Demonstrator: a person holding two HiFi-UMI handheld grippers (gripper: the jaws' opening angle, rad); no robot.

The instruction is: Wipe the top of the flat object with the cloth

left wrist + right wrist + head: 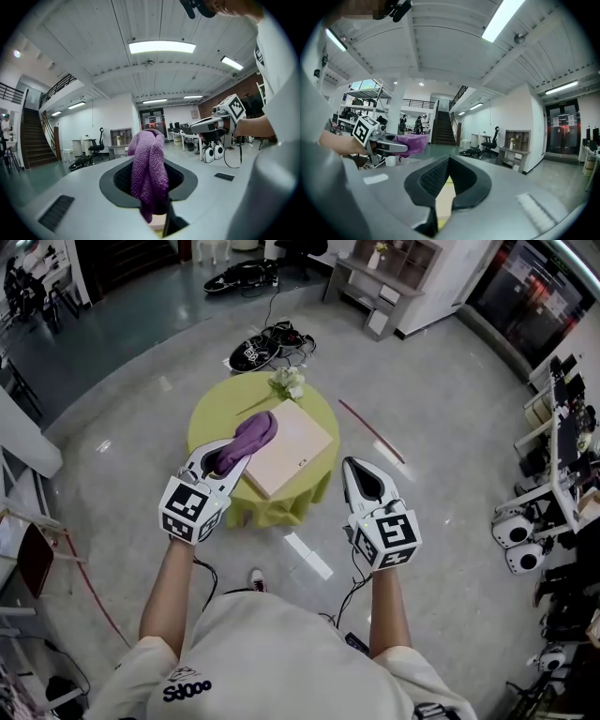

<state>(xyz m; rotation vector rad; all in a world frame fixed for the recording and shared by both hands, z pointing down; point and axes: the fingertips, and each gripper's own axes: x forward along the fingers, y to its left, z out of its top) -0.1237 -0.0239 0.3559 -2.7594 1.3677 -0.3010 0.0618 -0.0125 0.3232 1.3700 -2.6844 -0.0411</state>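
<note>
White T-shirt (272, 652) up close, chest print too warped to read. Left gripper (221, 461) clamps the purple cloth (251, 435) at the pink flat board's (298, 448) left edge. Right gripper (362, 474) pinched together, empty. Round yellow-green table (208, 420), glossy grey floor (427, 427).

Purple nubbly cloth (247, 438), pale pink flat object (291, 448), yellow-green table (211, 413), white flowers (288, 382) at its far edge, grey-white left gripper (225, 457) and right gripper (354, 470) with black-and-white square-patterned cubes, glossy pale grey floor (441, 427).
</note>
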